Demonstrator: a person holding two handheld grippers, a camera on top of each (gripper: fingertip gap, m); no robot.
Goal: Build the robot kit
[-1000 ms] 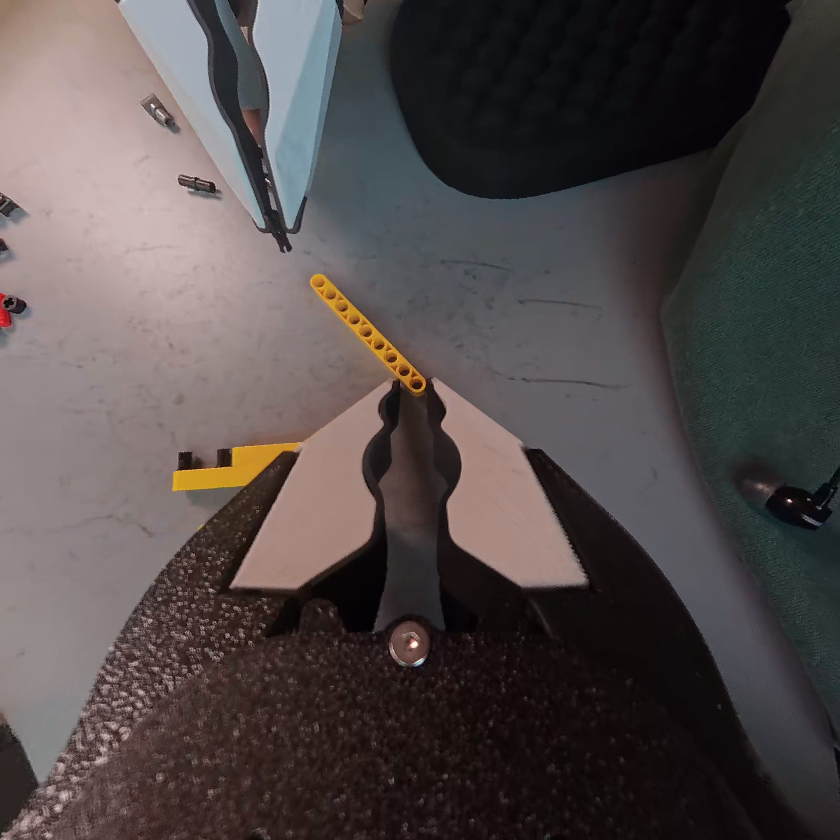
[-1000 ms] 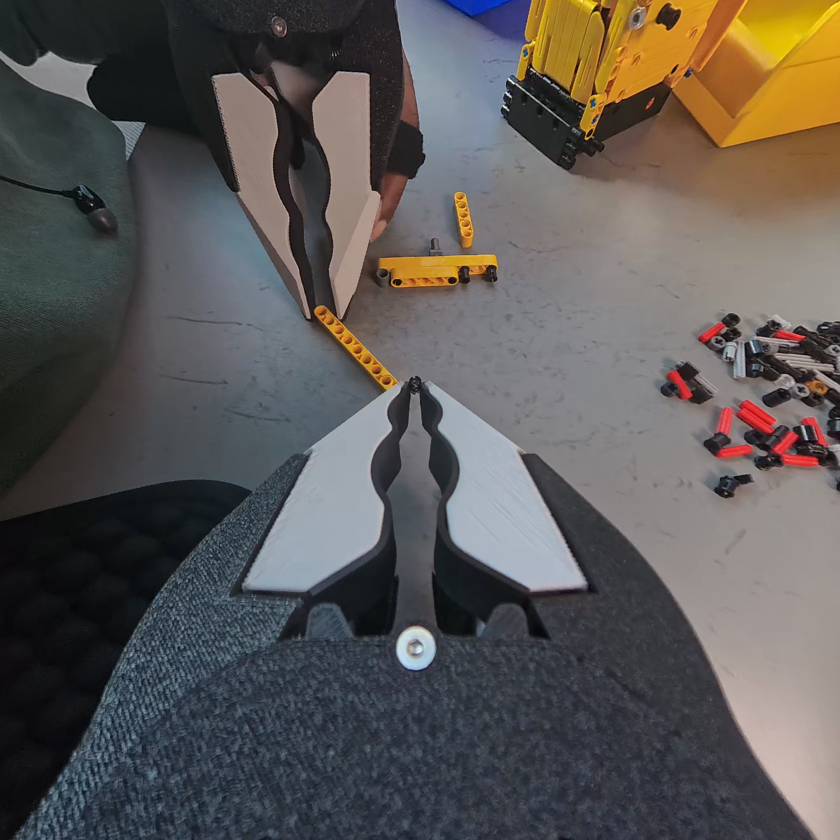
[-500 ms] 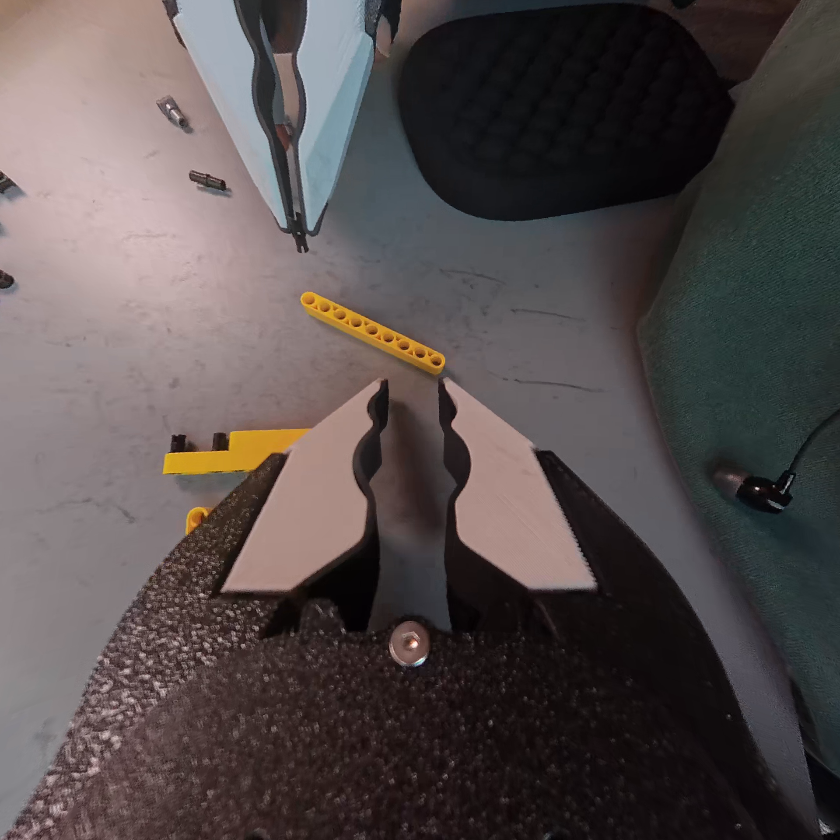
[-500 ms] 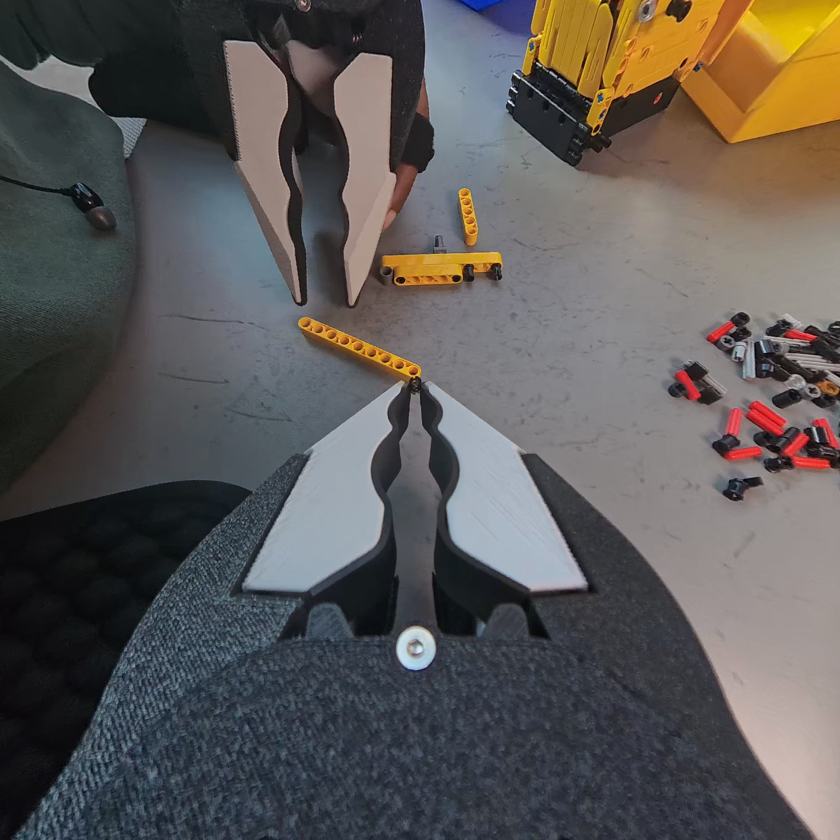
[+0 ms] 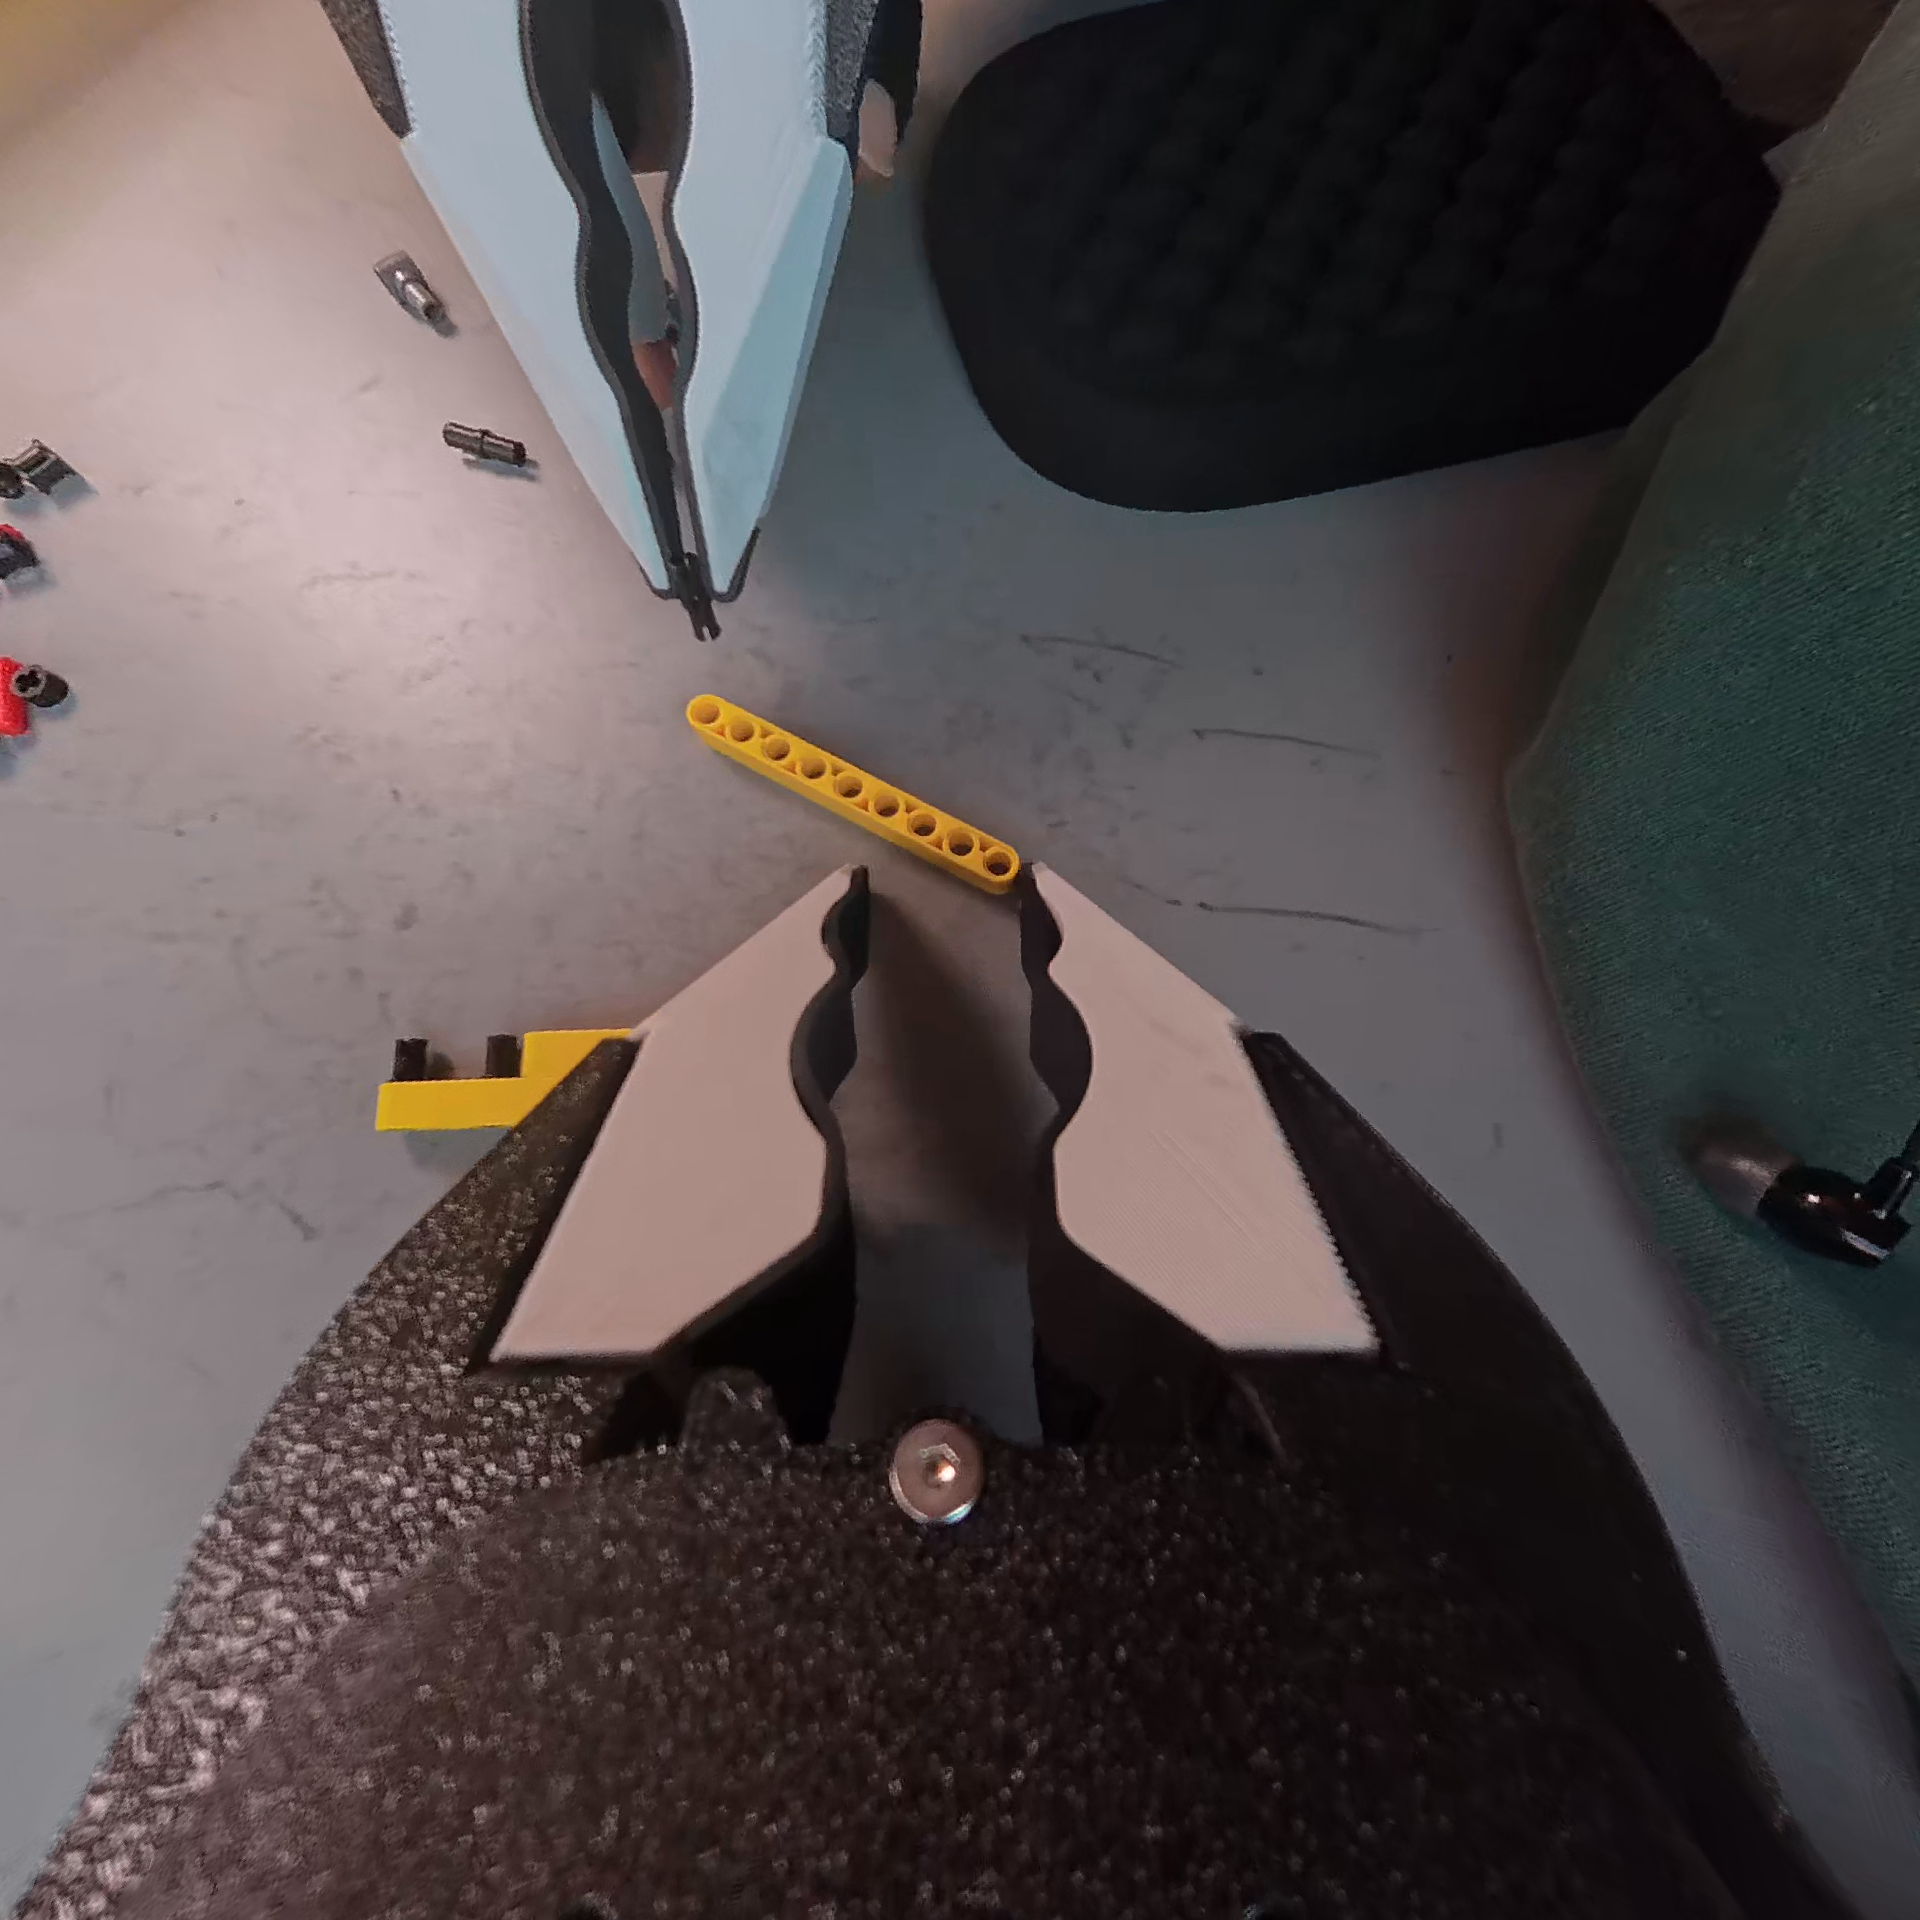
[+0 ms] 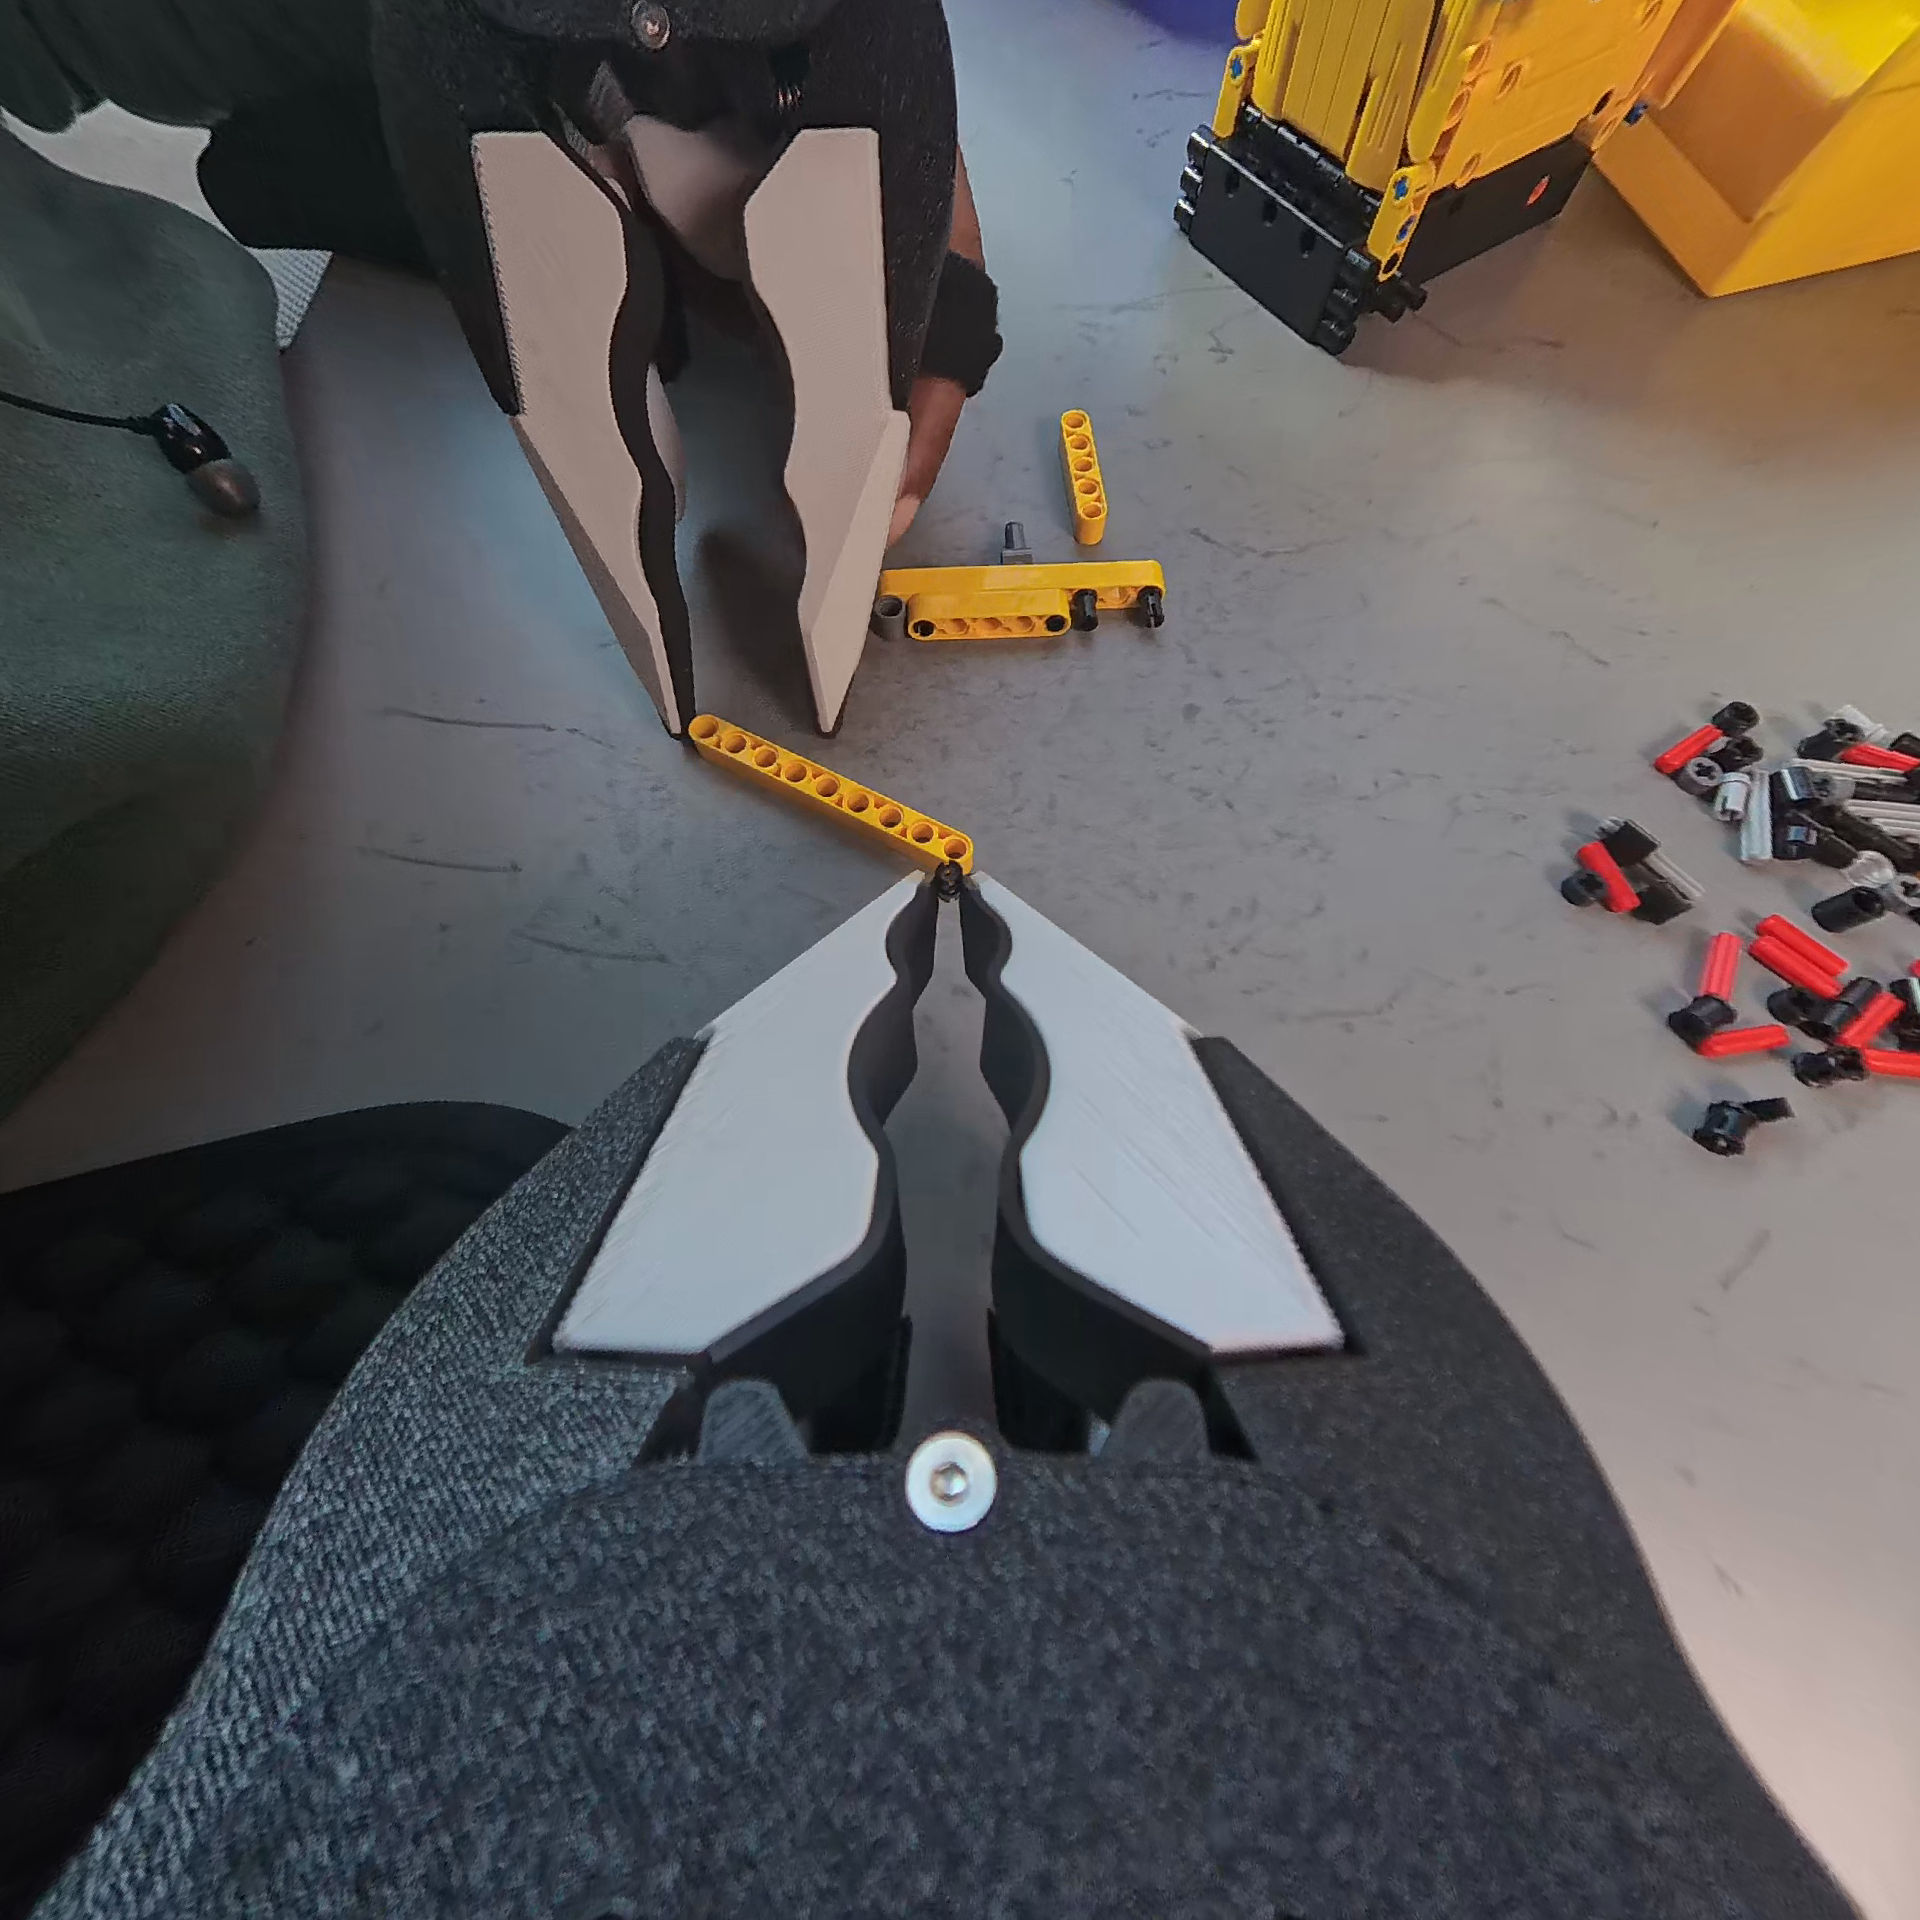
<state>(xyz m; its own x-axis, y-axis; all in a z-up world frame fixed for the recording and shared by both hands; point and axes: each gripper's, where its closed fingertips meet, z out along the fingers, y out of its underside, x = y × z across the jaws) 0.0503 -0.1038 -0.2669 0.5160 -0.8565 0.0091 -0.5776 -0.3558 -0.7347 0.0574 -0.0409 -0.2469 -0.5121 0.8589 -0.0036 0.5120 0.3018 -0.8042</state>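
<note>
Left wrist view: the left tongs [image 5: 940, 883] stand apart, tips just beside one end of the yellow holed beam [image 5: 852, 795], which lies flat on the grey surface [image 5: 312, 831]. The right tongs [image 6: 948, 883] are clamped on a small black pin [image 5: 698, 608], poised near the beam's far end.

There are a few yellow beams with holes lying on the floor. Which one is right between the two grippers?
The long yellow beam with the single row of holes. It lies slanted between the open left gripper and the right gripper; the short beam and the pinned beam assembly lie farther off.
</note>
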